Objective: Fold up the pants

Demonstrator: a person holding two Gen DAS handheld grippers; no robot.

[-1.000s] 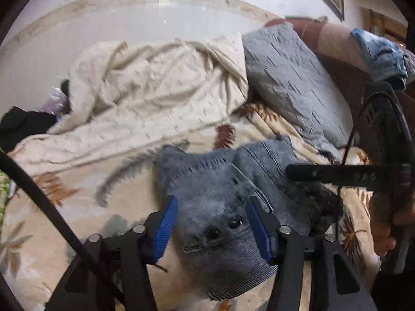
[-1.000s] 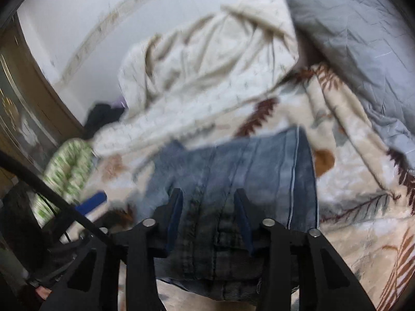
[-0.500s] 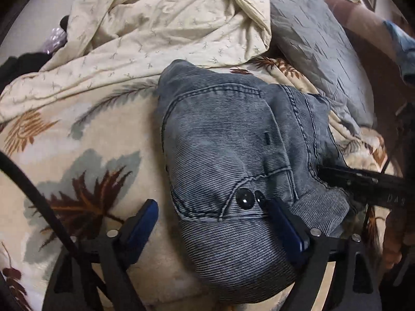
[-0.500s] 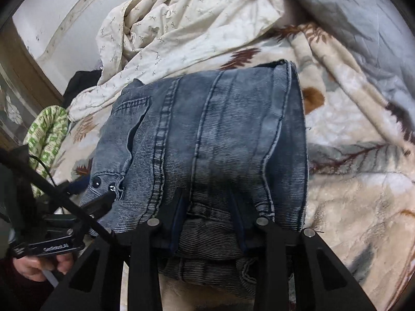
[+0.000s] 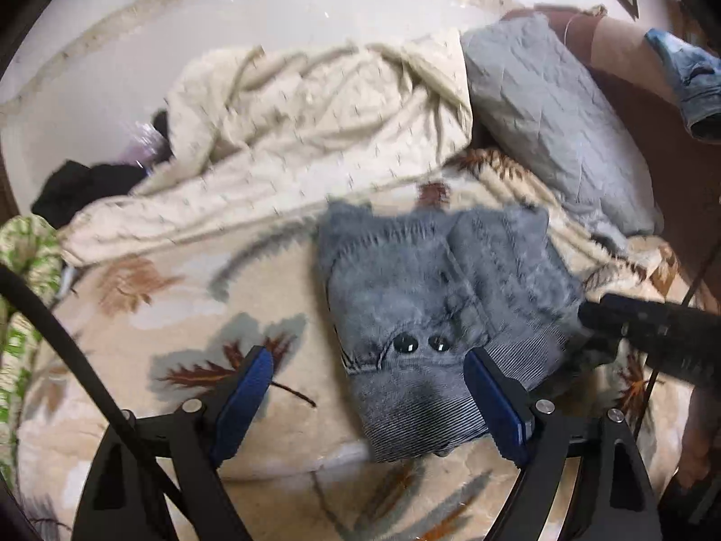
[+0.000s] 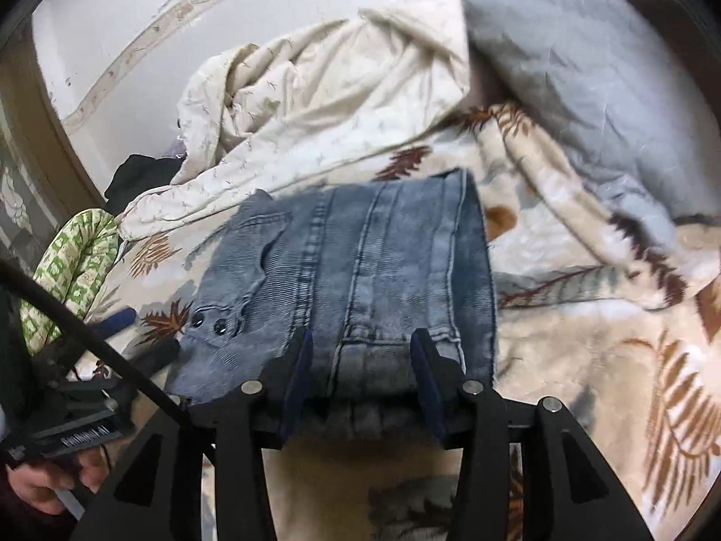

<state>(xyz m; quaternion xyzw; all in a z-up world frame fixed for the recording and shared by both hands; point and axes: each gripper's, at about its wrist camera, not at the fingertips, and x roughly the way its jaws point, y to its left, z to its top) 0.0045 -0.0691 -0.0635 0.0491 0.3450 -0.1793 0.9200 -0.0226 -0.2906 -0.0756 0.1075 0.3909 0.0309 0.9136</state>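
The folded pants (image 6: 356, 279) lie as a compact bundle on the leaf-print blanket (image 6: 586, 360), near its front edge, the fold apparently done. The left gripper (image 5: 367, 387) stands spread wide, gripping nothing; the right gripper (image 6: 362, 369) is opening astride the near edge, likely letting go.

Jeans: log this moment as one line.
jeans: folded, on blanket | left hand-held gripper: open, nothing held | right hand-held gripper: opening, jeans edge between jaws

A leaf-patterned blanket (image 5: 148, 342) covers the bed below a white wall (image 5: 189, 40).
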